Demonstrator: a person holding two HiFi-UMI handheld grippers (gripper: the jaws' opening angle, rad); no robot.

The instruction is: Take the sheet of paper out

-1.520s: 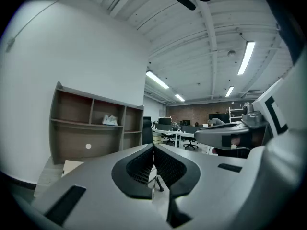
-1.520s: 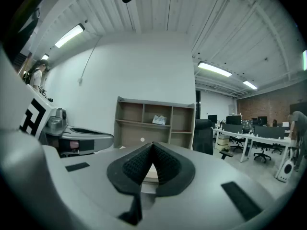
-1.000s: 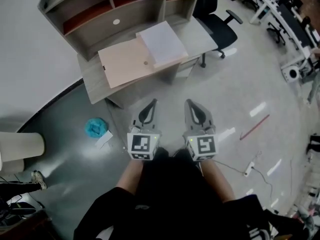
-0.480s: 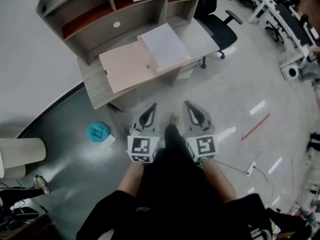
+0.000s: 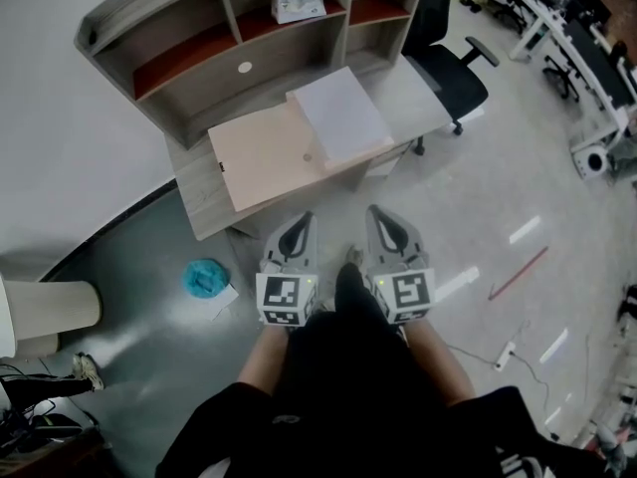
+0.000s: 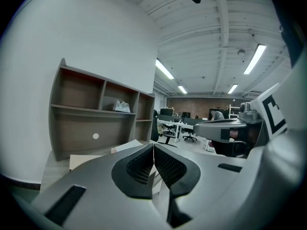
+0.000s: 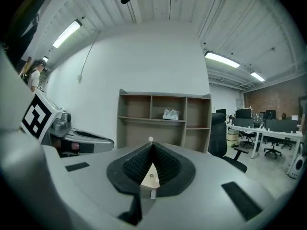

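Two grippers, left (image 5: 302, 222) and right (image 5: 378, 215), are held side by side above the floor, each with its jaws pressed together and nothing gripped. One sheet of paper (image 5: 343, 116) is laid flat on the surface (image 5: 199, 195), overlapping a beige board (image 5: 264, 152), well ahead of both jaws.

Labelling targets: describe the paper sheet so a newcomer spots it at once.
Find the grey wooden desk with a shelf unit. On its top lies a flat peach folder; the white rectangular paper sheet overlaps the folder's right end, paler and smaller than the folder.
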